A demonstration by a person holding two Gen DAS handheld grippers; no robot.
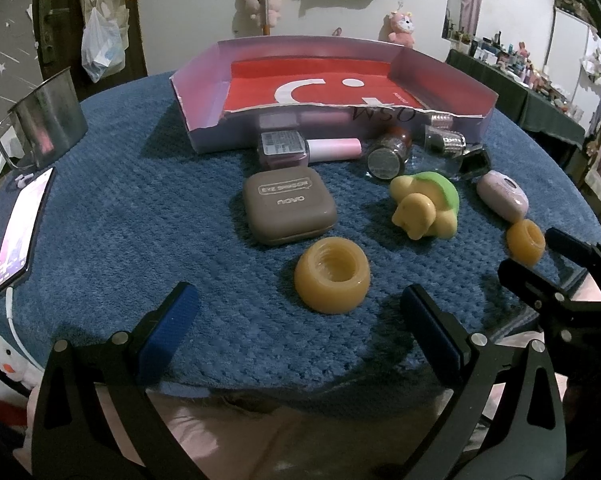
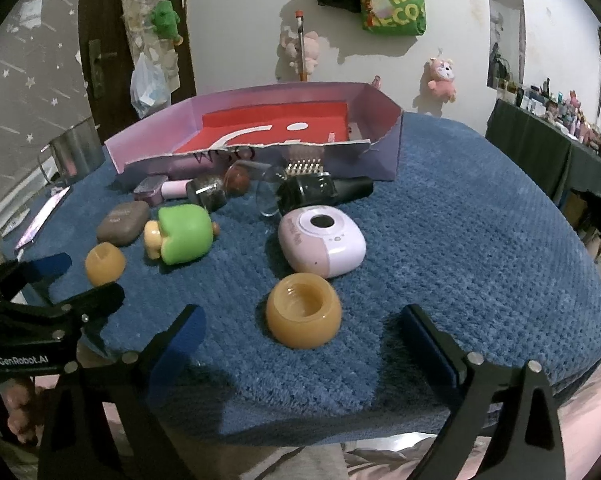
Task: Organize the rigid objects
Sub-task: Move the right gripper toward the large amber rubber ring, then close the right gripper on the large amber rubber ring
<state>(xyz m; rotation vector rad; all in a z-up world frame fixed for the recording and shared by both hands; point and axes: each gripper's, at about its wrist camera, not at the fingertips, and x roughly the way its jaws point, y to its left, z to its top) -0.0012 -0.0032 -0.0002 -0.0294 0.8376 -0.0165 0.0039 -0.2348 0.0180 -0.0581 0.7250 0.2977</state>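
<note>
Two amber rings lie on the blue mat. In the left wrist view, my left gripper [image 1: 298,294] stands open behind one ring [image 1: 332,276], its pads clear of it. My right gripper [image 2: 302,314] is open too, with the other ring [image 2: 303,310] just ahead between its fingertips, untouched. Farther back lie a brown eye shadow case [image 1: 290,210], a yellow-green turtle toy [image 1: 424,204], a pink device [image 2: 322,242], a pink nail polish bottle [image 1: 300,148], a small jar [image 1: 388,156] and a black bottle [image 2: 324,192]. Behind them stands a torn cardboard box [image 1: 204,128] with a red floor.
A metal mug [image 1: 46,120] and a phone [image 1: 22,228] on a white cable sit at the mat's left edge. The table's front edge runs just under both grippers. A cluttered dark shelf [image 1: 540,92] stands off to the right.
</note>
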